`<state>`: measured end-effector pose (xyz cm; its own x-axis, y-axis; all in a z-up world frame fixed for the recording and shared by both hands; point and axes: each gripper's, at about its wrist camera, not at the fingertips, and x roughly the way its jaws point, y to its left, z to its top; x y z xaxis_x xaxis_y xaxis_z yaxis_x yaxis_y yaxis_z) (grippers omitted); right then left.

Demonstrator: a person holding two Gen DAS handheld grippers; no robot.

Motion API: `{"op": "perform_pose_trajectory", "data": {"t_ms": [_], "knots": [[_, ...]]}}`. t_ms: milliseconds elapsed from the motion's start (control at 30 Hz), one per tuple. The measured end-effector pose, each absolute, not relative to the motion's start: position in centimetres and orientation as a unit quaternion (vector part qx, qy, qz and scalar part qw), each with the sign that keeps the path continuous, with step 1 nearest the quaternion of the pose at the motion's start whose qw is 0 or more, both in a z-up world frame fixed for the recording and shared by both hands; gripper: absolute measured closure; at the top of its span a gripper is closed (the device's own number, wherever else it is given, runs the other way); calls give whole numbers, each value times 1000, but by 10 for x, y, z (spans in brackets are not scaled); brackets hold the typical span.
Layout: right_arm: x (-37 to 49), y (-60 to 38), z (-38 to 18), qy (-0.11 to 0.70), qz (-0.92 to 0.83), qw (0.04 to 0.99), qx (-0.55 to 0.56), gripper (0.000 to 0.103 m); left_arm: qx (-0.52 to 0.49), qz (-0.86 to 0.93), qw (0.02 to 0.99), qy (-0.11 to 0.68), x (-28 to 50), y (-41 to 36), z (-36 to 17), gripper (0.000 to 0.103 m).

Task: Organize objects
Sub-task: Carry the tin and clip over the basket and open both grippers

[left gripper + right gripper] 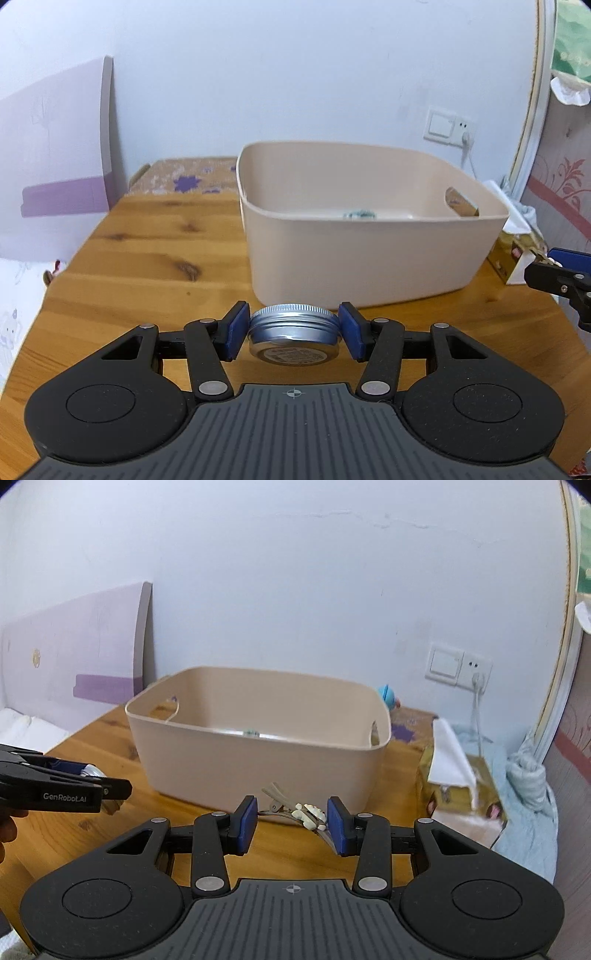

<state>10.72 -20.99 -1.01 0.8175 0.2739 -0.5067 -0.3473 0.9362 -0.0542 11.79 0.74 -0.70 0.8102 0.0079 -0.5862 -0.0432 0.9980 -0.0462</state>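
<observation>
Left gripper (293, 332) pinches tin (293, 334); right gripper (293, 825) pinches hair clip (295, 812). Both are held above table (147, 258), just before the bin's (354, 258) near wall. Tissue box (458, 786) stands right of bin; bare wood left.

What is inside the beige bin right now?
Only a small bluish-green thing shows on the floor of the bin, toward the back. The near wall hides the front part of the floor in both views.
</observation>
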Motion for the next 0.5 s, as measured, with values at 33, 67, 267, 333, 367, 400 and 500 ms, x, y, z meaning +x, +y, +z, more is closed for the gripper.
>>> {"op": "perform_pose_trajectory", "data": {"t_ms": [33,67,267,333,367,400,500], "knots": [[107,-211,-8,251,164,951,-72,64,-27,13,952,303,117,7,-3,49],[107,-212,-5,248,164,952,-71,64,-25,12,954,299,116,7,0,49],[109,-215,5,233,164,956,-70,64,-10,12,963,270,116,5,22,49],[111,-216,9,228,164,957,-68,64,-10,12,965,263,120,6,29,49],[111,-216,12,224,164,958,-67,64,-9,11,966,259,122,7,32,49],[112,-217,14,220,163,959,-67,64,-7,12,967,254,125,7,36,49],[115,-216,21,211,163,962,-67,64,8,11,971,239,132,5,46,49]]}}
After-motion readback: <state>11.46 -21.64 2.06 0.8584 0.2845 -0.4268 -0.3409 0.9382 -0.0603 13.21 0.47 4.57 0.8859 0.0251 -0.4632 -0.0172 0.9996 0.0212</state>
